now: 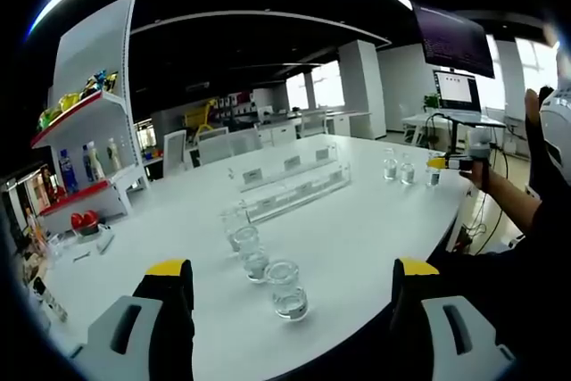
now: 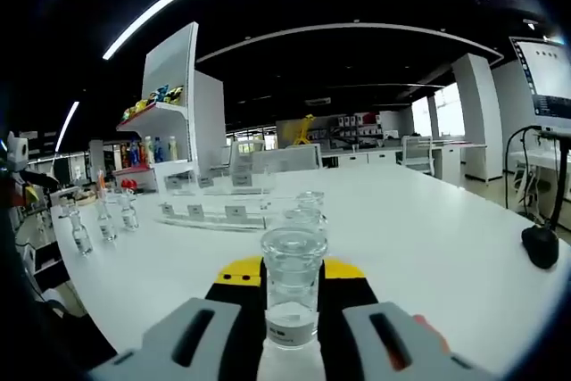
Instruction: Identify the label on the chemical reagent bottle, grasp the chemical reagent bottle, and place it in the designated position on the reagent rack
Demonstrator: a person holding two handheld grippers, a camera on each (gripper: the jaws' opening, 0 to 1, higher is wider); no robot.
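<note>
Between the right gripper [image 2: 290,310] jaws, a clear reagent bottle [image 2: 292,285] sits clamped.

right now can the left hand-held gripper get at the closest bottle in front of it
Probably yes: the left hand-held gripper is open, the nearest bottle stands between its jaws' line, and nothing lies between on the table.

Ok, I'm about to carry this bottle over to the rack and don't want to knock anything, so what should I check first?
1. Reagent bottle held by right gripper: ok, jaws shut against it.
2. Label read: cannot tell, print too small.
3. Rack in sight: ok, ahead on the table.
4. Path to rack: not ok, other bottles stand just beyond.
5. Left gripper out of the way: ok, open, empty.
</note>
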